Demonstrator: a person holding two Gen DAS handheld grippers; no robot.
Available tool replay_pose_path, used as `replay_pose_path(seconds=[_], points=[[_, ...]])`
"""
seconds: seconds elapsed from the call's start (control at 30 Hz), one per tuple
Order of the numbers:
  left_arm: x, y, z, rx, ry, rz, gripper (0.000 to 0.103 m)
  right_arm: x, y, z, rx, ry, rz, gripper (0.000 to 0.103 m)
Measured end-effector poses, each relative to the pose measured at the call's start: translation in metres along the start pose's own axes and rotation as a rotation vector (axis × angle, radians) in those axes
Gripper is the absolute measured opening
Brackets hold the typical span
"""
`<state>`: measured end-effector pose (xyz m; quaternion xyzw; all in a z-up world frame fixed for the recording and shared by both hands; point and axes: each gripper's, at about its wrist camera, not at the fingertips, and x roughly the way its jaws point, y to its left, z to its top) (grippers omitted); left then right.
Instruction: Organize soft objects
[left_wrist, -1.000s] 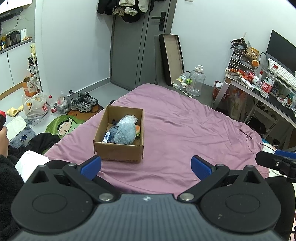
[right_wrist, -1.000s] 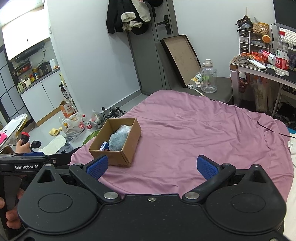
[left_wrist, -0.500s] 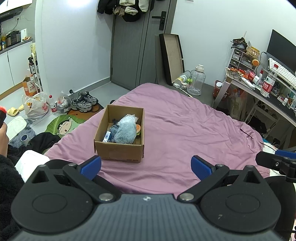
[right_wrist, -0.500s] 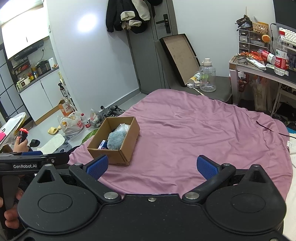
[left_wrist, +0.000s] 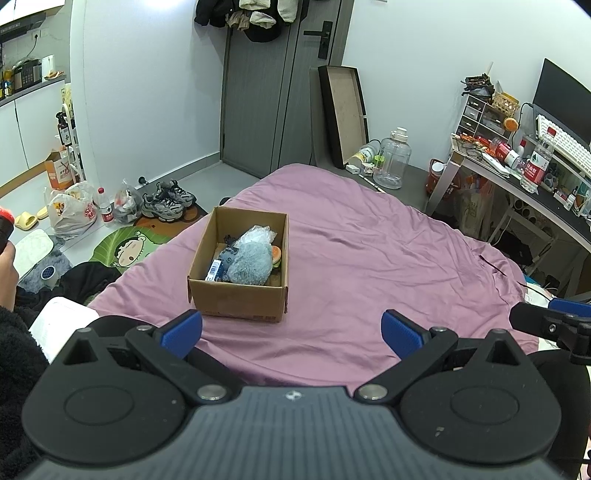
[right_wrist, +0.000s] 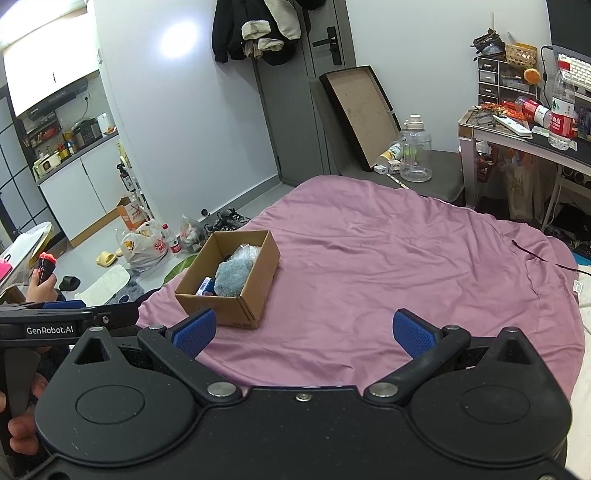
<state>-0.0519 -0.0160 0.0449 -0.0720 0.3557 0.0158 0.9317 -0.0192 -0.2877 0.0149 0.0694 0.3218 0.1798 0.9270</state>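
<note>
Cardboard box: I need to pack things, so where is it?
The cardboard box sits on the purple bed, left of centre in both views, near the edge.

Bright, sharp fisheye views; glare on wall (right_wrist: 177, 40).

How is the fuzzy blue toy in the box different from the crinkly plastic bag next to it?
The fuzzy blue toy looks furry and solid; the plastic bag looks shiny, crinkled and see-through. The toy is bigger and lies nearer the box's front; the bag lies behind it, toward the back wall. Both sit inside the cardboard box on the purple bed cover, touching each other.
</note>
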Motion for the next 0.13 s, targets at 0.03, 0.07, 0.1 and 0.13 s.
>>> replay_pose_path(seconds=[0.03,0.07,0.1,0.13], points=[[0.0002,-0.0004,0.0005,0.000,0.000,0.002,0.102,0.0000,0.0000,0.0001,0.001,0.000,0.001,0.103],[0.0008,-0.0001,-0.0004,0.000,0.003,0.007,0.102,0.0000,0.0001,-0.0004,0.001,0.001,0.002,0.103],[0.0015,0.0005,-0.0017,-0.002,0.006,0.011,0.102,0.0006,0.0003,-0.0013,0.002,0.001,0.003,0.103],[0.0020,0.0016,-0.0026,-0.003,0.008,0.011,0.102,0.0008,0.0002,-0.0014,0.001,0.001,0.003,0.103]])
